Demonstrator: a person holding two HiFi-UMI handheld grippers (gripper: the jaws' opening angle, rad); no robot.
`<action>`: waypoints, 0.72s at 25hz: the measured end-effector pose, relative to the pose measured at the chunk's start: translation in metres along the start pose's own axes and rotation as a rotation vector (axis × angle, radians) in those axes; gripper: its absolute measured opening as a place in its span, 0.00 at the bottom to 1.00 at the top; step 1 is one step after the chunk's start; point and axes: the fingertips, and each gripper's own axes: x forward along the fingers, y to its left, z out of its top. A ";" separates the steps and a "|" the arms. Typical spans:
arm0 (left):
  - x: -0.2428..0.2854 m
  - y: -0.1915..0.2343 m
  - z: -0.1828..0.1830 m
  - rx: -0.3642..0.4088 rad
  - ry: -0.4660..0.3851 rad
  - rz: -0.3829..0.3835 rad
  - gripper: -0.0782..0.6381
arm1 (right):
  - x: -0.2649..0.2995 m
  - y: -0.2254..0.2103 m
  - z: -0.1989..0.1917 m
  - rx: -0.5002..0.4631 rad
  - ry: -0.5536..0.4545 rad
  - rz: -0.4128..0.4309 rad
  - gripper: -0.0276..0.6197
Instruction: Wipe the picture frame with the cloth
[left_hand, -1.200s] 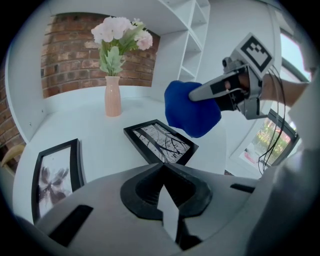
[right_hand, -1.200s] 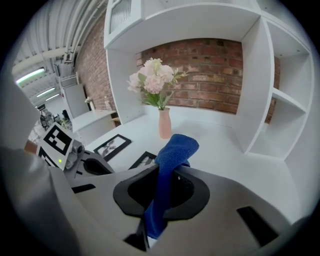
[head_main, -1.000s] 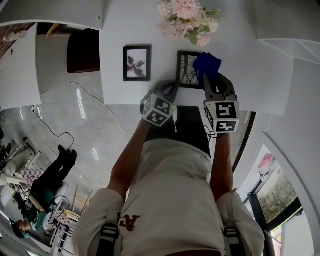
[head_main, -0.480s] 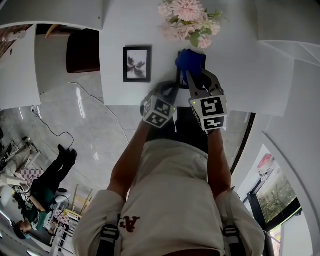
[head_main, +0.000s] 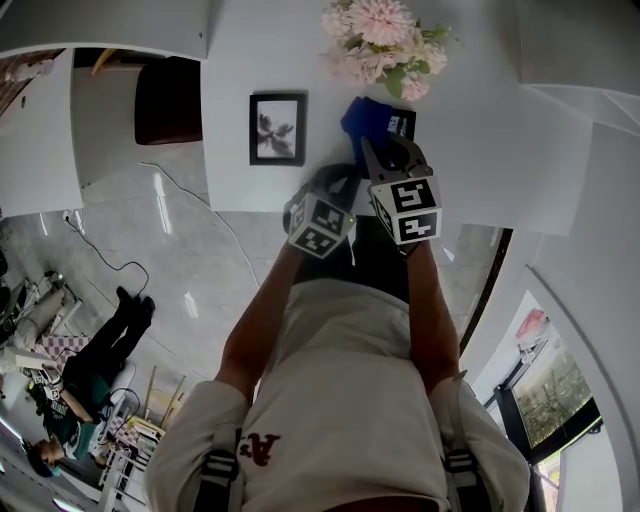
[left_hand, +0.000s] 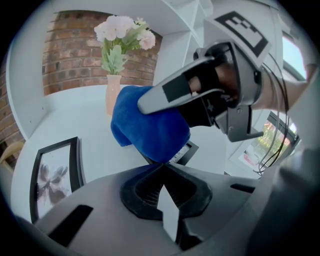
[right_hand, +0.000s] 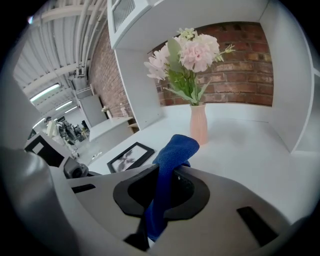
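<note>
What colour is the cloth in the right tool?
Plain bright blue; the cloth shows best in the left gripper view.

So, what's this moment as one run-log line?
right gripper: shut on blue cloth | blue cloth: over picture frame | left gripper: shut, beside picture frame

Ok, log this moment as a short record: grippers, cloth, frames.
right gripper: shut on the blue cloth, holding it on the picture frame
left gripper: jaws closed at that frame's near edge, apparently pinching it
picture frame: flat on the white table, mostly covered by the cloth
second frame: flat, uncovered, apart to the left
flowers: in a pink vase behind the frames
</note>
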 end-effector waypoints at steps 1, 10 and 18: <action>0.000 0.000 0.000 0.000 0.000 -0.001 0.11 | 0.003 -0.001 -0.003 0.004 0.006 -0.004 0.09; 0.000 0.000 -0.001 0.002 0.004 -0.005 0.11 | 0.025 -0.008 -0.022 -0.010 0.062 -0.023 0.09; 0.000 0.000 0.000 -0.009 0.000 -0.006 0.11 | 0.031 -0.011 -0.032 -0.033 0.100 -0.044 0.09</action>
